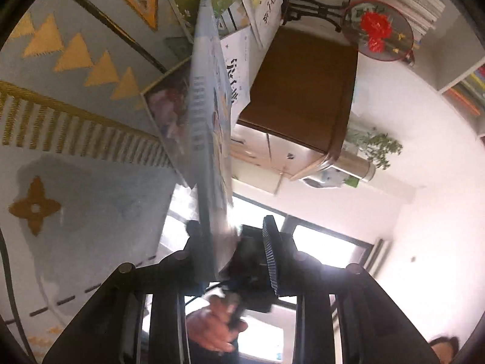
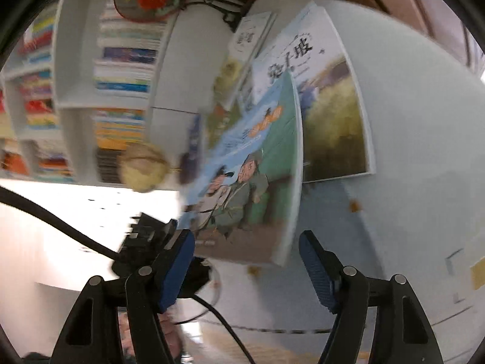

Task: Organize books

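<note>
Rug point(image 1: 60, 115), one, grey-blue with yellow triangles, fills 9 o'clock in left wrist view. White bookshelf point(image 2: 75, 60) at 10 o'clock in right view, several packed compartments; exact book count unreadable. One brown cabinet point(image 1: 303, 91). Loose books on the rug, at least four. Illustrated book point(image 2: 248, 166), one, lifted edge-on, pinched by left claw point(image 1: 212, 242), fully closed on its lower edge. Right claw point(image 2: 245, 261) part open, nothing between pads. One round fan ornament point(image 1: 377, 32) with red flowers.
</note>
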`<act>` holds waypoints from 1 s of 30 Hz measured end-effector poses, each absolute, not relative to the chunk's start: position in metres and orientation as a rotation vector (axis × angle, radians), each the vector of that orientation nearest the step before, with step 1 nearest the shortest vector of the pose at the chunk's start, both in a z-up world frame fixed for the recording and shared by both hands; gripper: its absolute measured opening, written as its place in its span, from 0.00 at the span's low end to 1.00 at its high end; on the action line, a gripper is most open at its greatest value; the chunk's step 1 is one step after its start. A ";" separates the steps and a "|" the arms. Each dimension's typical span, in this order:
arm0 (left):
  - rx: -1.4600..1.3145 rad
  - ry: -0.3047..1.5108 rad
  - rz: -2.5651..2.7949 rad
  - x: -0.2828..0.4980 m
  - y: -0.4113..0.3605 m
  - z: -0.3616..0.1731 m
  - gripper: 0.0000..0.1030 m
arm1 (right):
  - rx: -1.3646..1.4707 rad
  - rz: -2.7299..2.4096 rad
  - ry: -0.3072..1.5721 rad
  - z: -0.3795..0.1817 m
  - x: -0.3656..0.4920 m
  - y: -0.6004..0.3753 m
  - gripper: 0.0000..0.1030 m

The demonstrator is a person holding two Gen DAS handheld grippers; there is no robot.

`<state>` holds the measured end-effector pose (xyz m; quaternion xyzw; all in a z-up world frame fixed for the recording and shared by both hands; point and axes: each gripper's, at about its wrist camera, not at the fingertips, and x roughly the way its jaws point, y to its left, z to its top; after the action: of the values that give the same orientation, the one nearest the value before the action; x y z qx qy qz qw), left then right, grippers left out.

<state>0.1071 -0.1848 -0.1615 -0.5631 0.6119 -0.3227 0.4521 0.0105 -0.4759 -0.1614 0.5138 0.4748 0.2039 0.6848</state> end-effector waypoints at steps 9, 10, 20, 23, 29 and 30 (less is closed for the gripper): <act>-1.443 1.528 -0.765 0.101 -0.178 -0.177 0.25 | 1.310 0.489 1.022 -0.188 0.040 -0.483 0.63; -1.444 1.527 -0.765 0.101 -0.177 -0.177 0.25 | 1.281 0.481 1.020 -0.184 0.049 -0.481 0.57; -1.090 1.625 -0.694 0.109 -0.179 -0.177 0.35 | 1.008 0.424 1.056 -0.180 0.088 -0.458 0.14; -1.087 1.631 -0.674 0.108 -0.176 -0.183 0.35 | 0.999 0.425 1.092 -0.184 0.090 -0.456 0.13; -1.190 1.590 -0.743 0.110 -0.164 -0.186 0.58 | 1.180 0.457 1.120 -0.190 0.097 -0.463 0.13; -1.210 1.579 -0.760 0.112 -0.163 -0.185 0.71 | 1.211 0.458 1.121 -0.189 0.099 -0.465 0.13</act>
<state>0.1116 -0.1629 -0.1851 -0.4972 0.6485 -0.3121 0.4847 0.0991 -0.4648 -0.1889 0.5340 0.4945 0.2021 0.6554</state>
